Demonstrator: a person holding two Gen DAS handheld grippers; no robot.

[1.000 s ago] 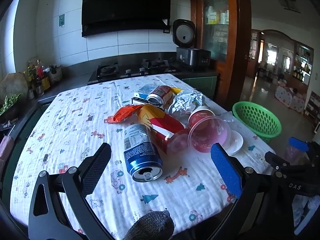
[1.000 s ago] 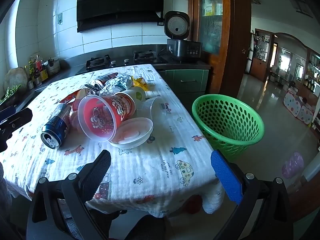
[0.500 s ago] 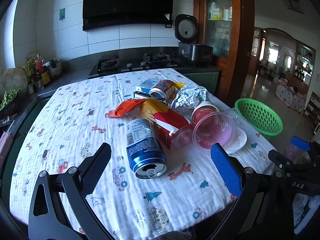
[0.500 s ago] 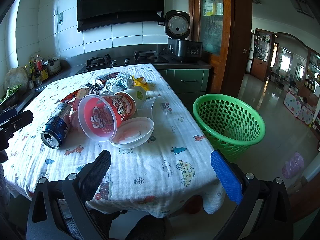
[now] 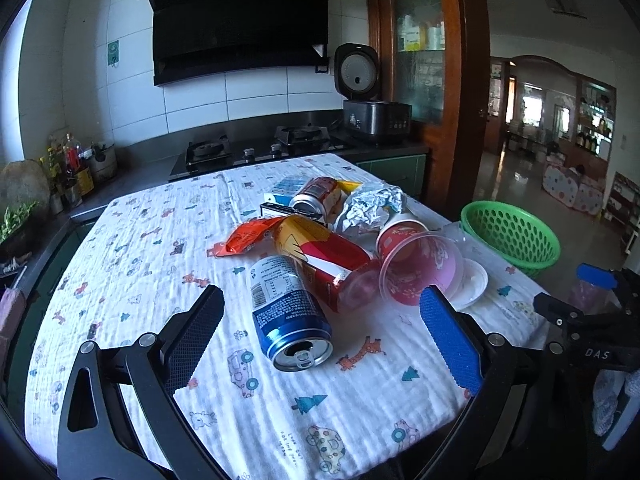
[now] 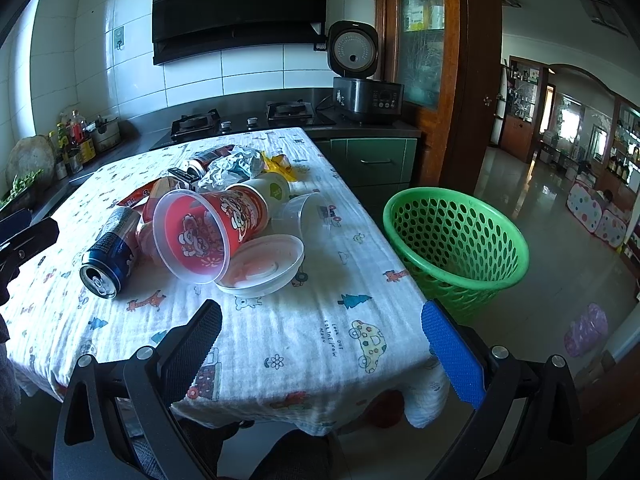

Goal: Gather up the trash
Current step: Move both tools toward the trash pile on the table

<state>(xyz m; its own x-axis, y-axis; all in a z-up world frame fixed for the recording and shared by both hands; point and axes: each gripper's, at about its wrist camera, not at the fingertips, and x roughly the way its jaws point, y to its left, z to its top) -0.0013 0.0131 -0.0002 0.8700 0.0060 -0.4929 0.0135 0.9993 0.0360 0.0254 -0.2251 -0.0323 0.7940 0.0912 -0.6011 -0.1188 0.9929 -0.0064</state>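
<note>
both views near, facing shared table (image 5: 120, 280)

Daylight comes in from the left and from the far room on the right. The floor (image 6: 532, 184) shines. Both pictures are sharp but bend at the edges, with dark corners.

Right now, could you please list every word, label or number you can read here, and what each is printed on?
"DAS": right gripper body.
"LOOK OUT FOR THE MOON": tablecloth, beside a printed car.
Blue can label: too small to read.
Red cup print: blurred, unreadable.
</note>
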